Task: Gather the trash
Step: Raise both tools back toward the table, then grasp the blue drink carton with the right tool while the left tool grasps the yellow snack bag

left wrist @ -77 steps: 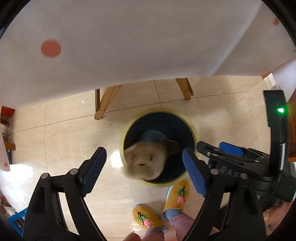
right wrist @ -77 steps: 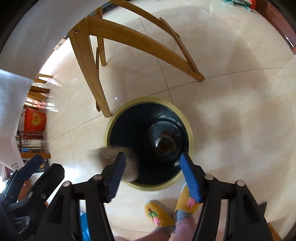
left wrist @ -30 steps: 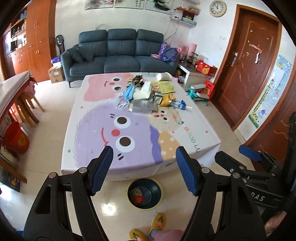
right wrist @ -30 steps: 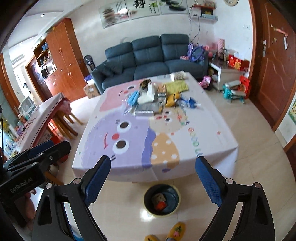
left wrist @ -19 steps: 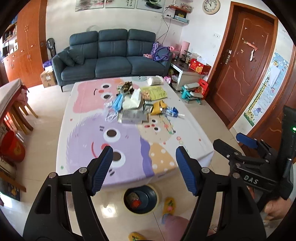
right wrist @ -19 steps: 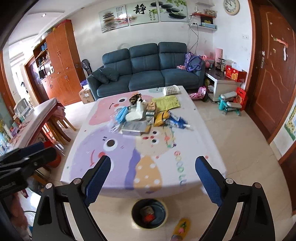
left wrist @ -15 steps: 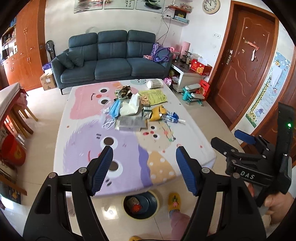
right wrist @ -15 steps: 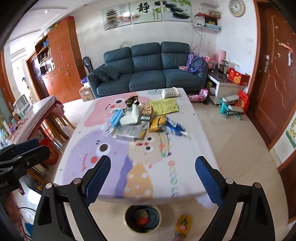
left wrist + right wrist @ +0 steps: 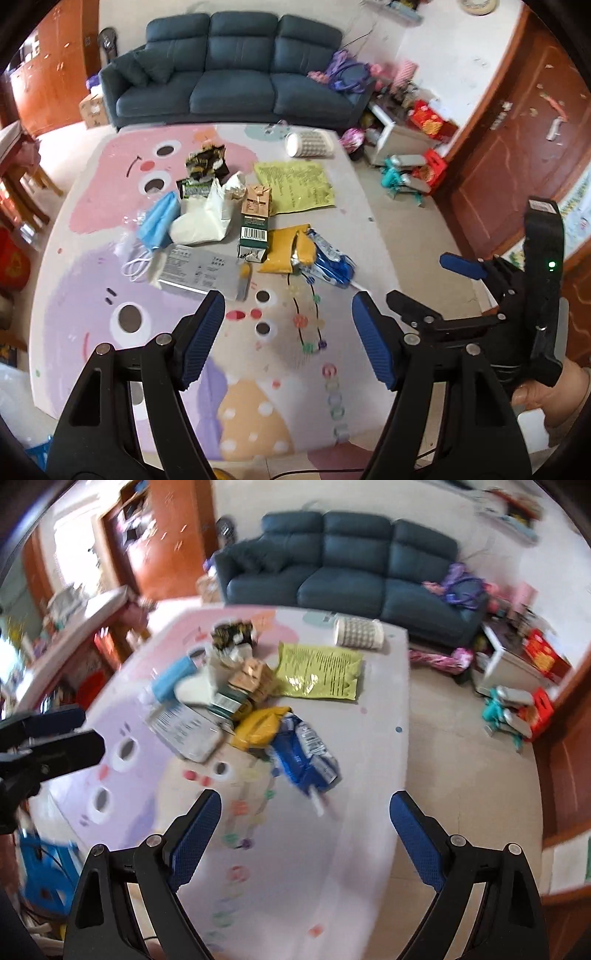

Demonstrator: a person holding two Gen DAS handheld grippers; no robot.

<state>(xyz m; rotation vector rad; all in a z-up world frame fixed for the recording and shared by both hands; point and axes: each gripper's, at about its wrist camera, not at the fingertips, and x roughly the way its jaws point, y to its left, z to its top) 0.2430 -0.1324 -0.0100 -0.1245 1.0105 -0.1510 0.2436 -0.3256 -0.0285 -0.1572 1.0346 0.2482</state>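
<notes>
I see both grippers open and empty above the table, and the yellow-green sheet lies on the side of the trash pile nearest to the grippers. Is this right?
One thing is wrong: the yellow-green sheet lies on the far side of the trash pile, toward the sofa, as the left wrist view shows. Both the left gripper and the right gripper are open and empty.

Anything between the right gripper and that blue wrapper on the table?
In the right wrist view, only printed tablecloth lies between the open right gripper and the blue wrapper; no other trash there.
</notes>
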